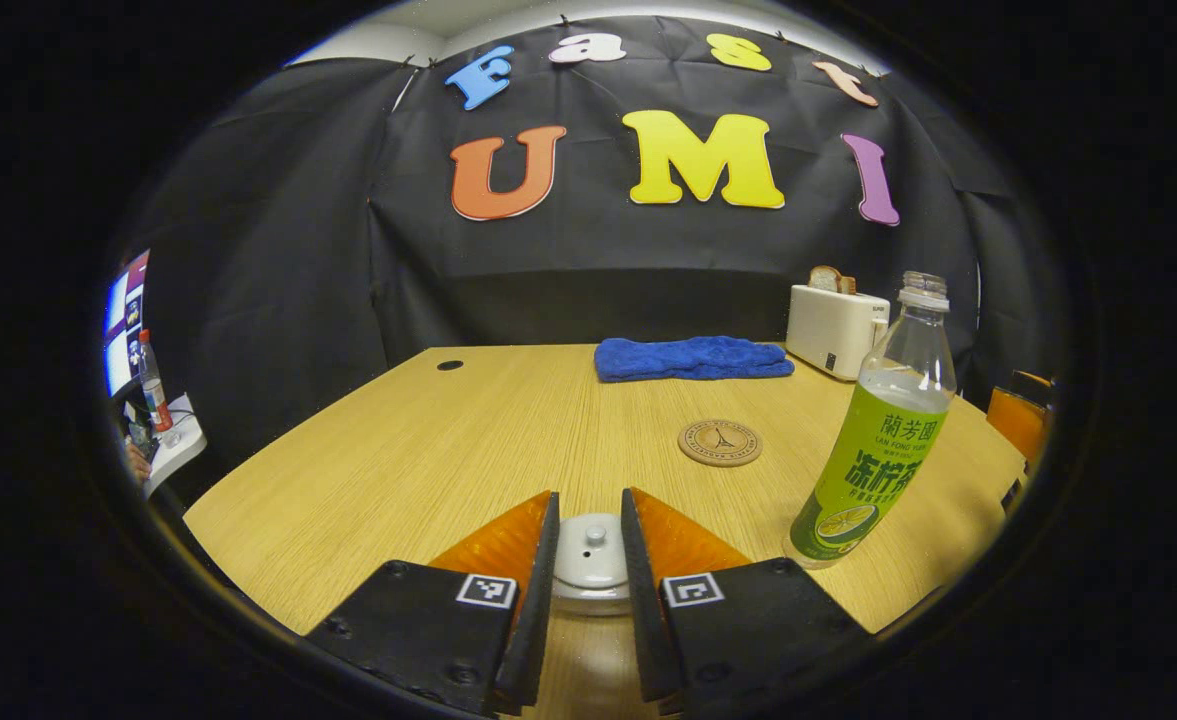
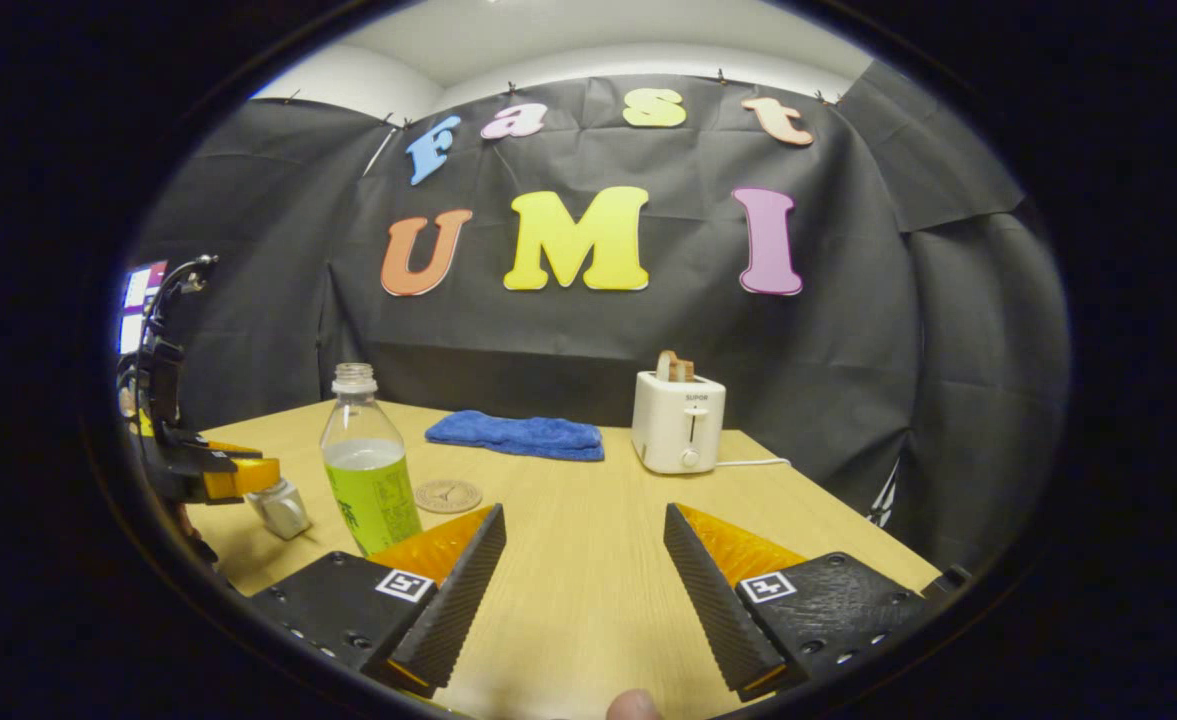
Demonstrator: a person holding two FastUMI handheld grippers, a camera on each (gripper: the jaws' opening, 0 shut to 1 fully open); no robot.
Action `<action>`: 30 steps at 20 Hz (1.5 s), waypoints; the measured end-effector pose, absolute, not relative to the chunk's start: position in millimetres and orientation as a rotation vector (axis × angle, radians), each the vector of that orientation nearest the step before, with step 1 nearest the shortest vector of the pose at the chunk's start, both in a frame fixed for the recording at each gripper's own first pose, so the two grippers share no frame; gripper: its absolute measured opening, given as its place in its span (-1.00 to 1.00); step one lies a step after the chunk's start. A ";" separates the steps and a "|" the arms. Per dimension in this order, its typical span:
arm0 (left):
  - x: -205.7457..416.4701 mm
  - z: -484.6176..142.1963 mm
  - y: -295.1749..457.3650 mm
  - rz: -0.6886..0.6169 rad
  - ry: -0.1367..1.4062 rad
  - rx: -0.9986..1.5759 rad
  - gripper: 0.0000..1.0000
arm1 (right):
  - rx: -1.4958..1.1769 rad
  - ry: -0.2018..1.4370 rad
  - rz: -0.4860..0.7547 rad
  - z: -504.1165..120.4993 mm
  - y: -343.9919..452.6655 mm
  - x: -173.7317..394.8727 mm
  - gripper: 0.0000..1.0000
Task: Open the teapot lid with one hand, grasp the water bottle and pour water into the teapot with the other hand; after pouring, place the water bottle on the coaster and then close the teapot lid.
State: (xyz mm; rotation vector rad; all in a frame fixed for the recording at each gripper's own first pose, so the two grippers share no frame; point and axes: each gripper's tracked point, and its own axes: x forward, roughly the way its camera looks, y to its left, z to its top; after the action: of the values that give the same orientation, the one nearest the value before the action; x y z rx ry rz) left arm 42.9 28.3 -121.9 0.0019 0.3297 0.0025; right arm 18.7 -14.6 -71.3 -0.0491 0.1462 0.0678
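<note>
- My left gripper (image 1: 589, 545) sat around the teapot lid (image 1: 590, 553); whether its 2 fingers pressed it, I couldn't tell.
- My right gripper (image 2: 584, 560) hung wide apart, holding nothing.
- Water bottle (image 1: 874, 440) stood uncapped on the table (image 1: 428, 450), near the coaster (image 1: 719, 442).

Open tabletop (image 2: 588, 560) lay ahead of the right gripper (image 2: 584, 560), its fingers spread wide with nothing between them. Water bottle (image 2: 368, 470) stood uncapped and upright just off its left finger, the nearest obstacle on that side. Coaster (image 2: 448, 495) lay flat beyond the bottle, top bare. Blue cloth (image 2: 516, 436) and toaster (image 2: 678, 420) lined the far edge, well apart from the bottle. Left gripper (image 1: 589, 545) flanked the teapot lid (image 1: 589, 548) closely; broad bare wood stretched ahead and left of it.
</note>
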 end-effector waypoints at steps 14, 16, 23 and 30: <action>34.5 -73.1 29.8 -0.044 0.212 -0.041 -0.94 | -0.047 0.125 0.326 -71.8 50.1 -13.1 0.94; 26.0 -63.6 31.9 -0.045 0.188 -0.054 -0.94 | -0.033 0.142 0.352 -78.3 66.4 -12.6 0.94; 9.0 -38.6 41.4 -0.038 0.133 -0.078 -0.94 | 0.015 0.178 0.393 -88.5 119.3 13.0 0.90; 5.3 -32.7 47.2 -0.045 0.114 -0.084 -0.94 | 0.053 0.206 0.352 -99.3 134.6 40.0 0.91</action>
State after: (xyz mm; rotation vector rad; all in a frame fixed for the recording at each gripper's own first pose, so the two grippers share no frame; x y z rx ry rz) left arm 5.3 47.2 -32.7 -0.0844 0.1139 -0.0455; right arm 40.0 134.6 -99.3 0.0533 0.2062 0.3522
